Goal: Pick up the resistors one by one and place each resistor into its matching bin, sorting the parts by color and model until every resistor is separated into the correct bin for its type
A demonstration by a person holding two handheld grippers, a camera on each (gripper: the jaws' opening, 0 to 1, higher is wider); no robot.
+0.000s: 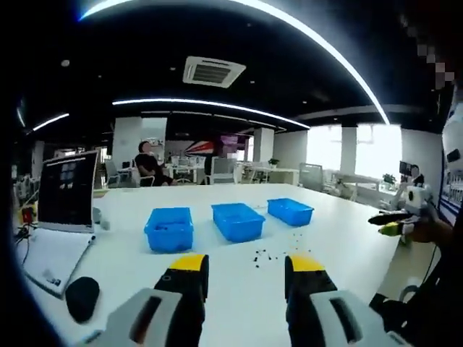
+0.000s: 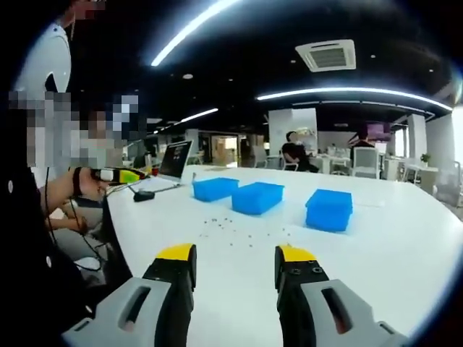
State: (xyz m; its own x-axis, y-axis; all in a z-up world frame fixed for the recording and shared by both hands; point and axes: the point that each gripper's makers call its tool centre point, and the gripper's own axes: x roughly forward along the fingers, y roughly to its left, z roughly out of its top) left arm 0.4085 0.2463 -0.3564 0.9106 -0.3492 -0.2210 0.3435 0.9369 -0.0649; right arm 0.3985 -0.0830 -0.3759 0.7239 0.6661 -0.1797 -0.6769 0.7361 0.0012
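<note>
Left gripper (image 1: 244,269): your jaws stand apart with nothing between them, held above the white table (image 1: 340,253).
Right gripper (image 2: 234,262): your jaws are likewise spread and empty, raised over the table's near edge.
Resistors (image 1: 269,253): a loose scatter of small dark specks on the bare table, short of the bins; in the right gripper view the same scatter (image 2: 242,233) lies ahead of your jaws.
Bins: three blue trays in a row beyond the scatter, the left bin (image 1: 169,228), the middle bin (image 1: 238,220) and the far bin (image 1: 290,211); dark specks appear to lie in the left bin.
Key relation: the scatter lies straight ahead of your left jaws and slightly to their right, close in; from your right jaws it lies ahead but farther off. Your left gripper is judged the nearer.
Long axis: the pieces are too small to tell how each lies.
Surroundings: a laptop (image 1: 66,191) and a black mouse (image 1: 82,297) sit at the table's left.
</note>
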